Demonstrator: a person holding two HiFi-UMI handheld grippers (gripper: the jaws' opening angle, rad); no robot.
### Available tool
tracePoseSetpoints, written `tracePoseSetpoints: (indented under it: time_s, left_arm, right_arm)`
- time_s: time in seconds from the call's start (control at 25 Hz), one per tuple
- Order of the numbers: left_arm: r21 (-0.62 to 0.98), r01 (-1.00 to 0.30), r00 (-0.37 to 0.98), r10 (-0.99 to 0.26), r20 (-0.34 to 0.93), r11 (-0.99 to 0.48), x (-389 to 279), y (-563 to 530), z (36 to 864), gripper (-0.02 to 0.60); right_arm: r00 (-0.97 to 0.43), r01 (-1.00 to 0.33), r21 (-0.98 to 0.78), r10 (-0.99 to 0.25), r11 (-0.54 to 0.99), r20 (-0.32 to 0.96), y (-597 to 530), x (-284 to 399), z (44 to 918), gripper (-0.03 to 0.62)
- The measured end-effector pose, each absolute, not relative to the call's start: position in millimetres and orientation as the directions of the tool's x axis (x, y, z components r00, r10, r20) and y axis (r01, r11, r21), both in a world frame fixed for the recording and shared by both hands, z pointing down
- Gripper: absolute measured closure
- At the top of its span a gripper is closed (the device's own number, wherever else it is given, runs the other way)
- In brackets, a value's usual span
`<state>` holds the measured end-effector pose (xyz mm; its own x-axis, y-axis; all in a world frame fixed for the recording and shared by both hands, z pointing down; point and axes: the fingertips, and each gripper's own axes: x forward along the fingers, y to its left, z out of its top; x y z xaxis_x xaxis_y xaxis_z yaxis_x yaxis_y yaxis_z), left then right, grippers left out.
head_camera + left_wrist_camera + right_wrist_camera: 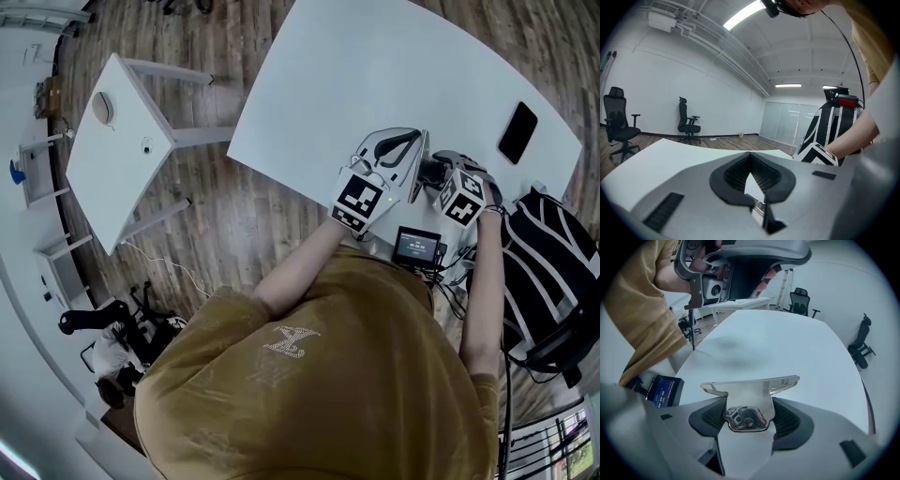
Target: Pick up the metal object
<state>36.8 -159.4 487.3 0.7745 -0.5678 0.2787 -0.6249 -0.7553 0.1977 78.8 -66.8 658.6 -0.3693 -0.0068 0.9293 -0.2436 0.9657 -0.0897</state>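
Note:
The metal object [749, 394] is a shiny flat T-shaped piece with a wide top bar. It stands upright between the black pads [790, 418] of my right gripper [749, 412], which is shut on it above the white table [787, 348]. In the head view my right gripper [439, 167] and left gripper [408, 141] hover close together near the table's near edge. In the left gripper view, the left gripper [750, 157] has its pads meeting at the tips with nothing held. The left gripper's body [740, 261] hangs above and in front of the right one.
A black phone [517, 132] lies on the table [375, 66] to the right. A small device with a lit screen [417, 247] sits at the near edge. A black-and-white backpack [553, 272] stands at the right. A small white side table [122, 155] is at the left.

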Motion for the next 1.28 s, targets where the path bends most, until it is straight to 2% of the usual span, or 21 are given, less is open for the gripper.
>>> tracePoseSetpoints:
  time_s: [0.16,0.48,0.88,1.12,1.28]
  left_arm:
    - [0.187,-0.628,0.771,-0.572,0.281,-0.755,36.4,-157.4,486.2,0.575]
    - [0.170,-0.625,0.772,-0.571,0.278,-0.762,41.9,-150.3,481.2,0.575]
    - [0.131,-0.650,0.749,-0.602,0.278,-0.749,37.6,-142.2,476.3,0.575]
    - [0.138,-0.730,0.661,-0.640,0.393,-0.669,24.4,-147.3,509.4,0.575]
    - [0.115,-0.758,0.628,-0.671,0.395,-0.642,17.3,-150.3,507.0,0.575]
  right_arm:
    - [-0.396,-0.338,-0.083,-0.062,0.938,0.916,-64.7,81.3,657.7,0.307]
    - [-0.434,-0.442,-0.064,-0.150,0.895,0.888,-56.8,77.0,647.5,0.307]
    - [-0.480,-0.682,-0.040,-0.405,0.731,0.778,-78.5,91.5,601.8,0.307]
    - [-0.456,-0.778,-0.020,-0.542,0.628,0.706,-89.0,104.8,577.4,0.307]
    - [-0.436,-0.824,0.002,-0.636,0.567,0.637,-96.5,110.0,549.8,0.307]
